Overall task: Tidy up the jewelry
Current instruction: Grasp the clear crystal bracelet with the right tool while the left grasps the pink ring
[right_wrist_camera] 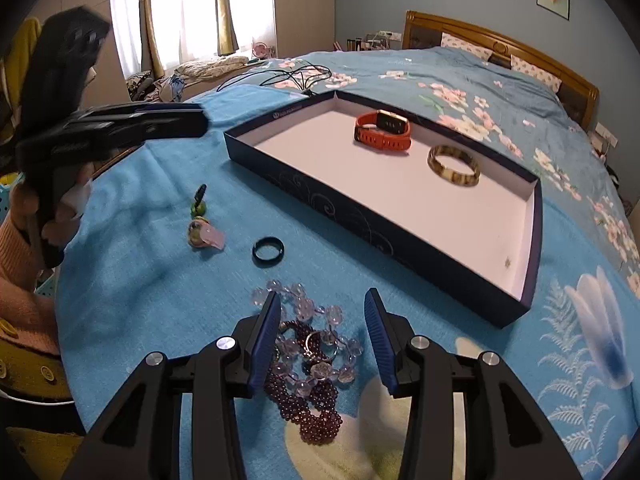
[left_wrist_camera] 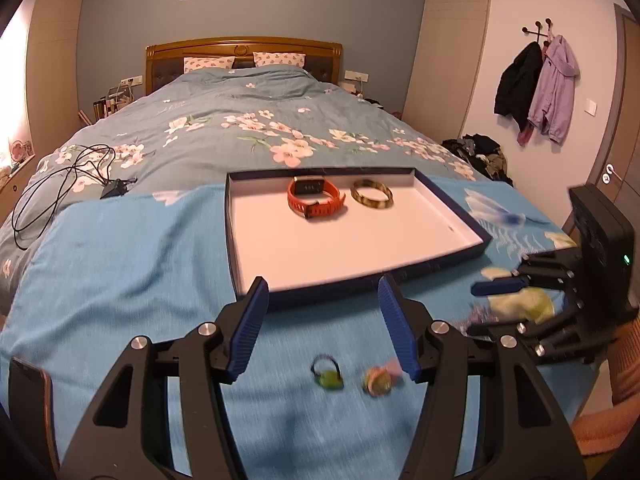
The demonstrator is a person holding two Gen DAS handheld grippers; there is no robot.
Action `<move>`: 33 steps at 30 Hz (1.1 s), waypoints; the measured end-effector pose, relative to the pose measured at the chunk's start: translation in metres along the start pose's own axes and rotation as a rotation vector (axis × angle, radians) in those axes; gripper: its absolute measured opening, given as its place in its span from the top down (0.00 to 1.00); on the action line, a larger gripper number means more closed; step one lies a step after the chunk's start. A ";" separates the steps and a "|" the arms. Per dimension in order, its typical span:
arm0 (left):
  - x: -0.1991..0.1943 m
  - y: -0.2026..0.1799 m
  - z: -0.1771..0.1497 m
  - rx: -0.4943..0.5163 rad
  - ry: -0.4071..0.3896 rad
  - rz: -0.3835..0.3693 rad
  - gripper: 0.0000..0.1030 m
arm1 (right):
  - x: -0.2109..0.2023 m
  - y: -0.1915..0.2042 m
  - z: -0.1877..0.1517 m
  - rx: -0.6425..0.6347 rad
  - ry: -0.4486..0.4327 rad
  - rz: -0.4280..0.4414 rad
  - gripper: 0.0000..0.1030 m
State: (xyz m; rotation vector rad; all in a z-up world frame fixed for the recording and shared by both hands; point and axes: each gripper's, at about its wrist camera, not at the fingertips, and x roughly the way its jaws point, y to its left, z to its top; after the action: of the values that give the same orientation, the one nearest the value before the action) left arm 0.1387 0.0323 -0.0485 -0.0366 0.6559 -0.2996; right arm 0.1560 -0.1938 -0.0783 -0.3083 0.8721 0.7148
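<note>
Beads lie directly under and between the spread fingers of the right gripper: a heap of clear bead strand tangled with a dark garnet-coloured bead bracelet, resting on the blue blanket that covers the bed. The heap's long axis runs roughly along the gripper's own forward line, from near the fingertips back toward the wrist, so the jaws already straddle it across its narrow width; the gripper is wide open and holds nothing. Just ahead of it and to its left sits a black ring, lying flat with its hole facing up, and farther left the two small green pieces. The tray lies ahead and to the right of this gripper, its long side slanting away to the right; the orange watch and the mottled bangle already rest inside it, apart from each other. The left gripper is likewise open and empty, and just beneath it, between its fingers and nearer the wrist, lie a green-stoned ring and a pink-and-green trinket, side by side across the jaw gap; both are blurred, so their pointing cannot be told. The tray edge lies straight ahead of this gripper. By my judgement the right gripper is nearer the beads, the left nearer the two small pieces.
</note>
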 end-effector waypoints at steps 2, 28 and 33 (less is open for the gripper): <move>-0.006 -0.001 -0.009 -0.006 0.003 -0.013 0.45 | 0.000 -0.001 -0.003 0.005 0.002 0.009 0.80; 0.032 -0.063 -0.037 0.291 0.208 -0.059 0.65 | -0.076 0.003 -0.002 0.095 -0.193 -0.023 1.00; 0.035 -0.061 -0.036 0.293 0.218 -0.041 0.81 | -0.067 -0.001 -0.005 0.112 -0.173 -0.009 1.00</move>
State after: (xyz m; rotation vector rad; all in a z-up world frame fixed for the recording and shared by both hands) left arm 0.1277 -0.0336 -0.0900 0.2664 0.8222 -0.4411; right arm 0.1243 -0.2266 -0.0286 -0.1482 0.7430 0.6706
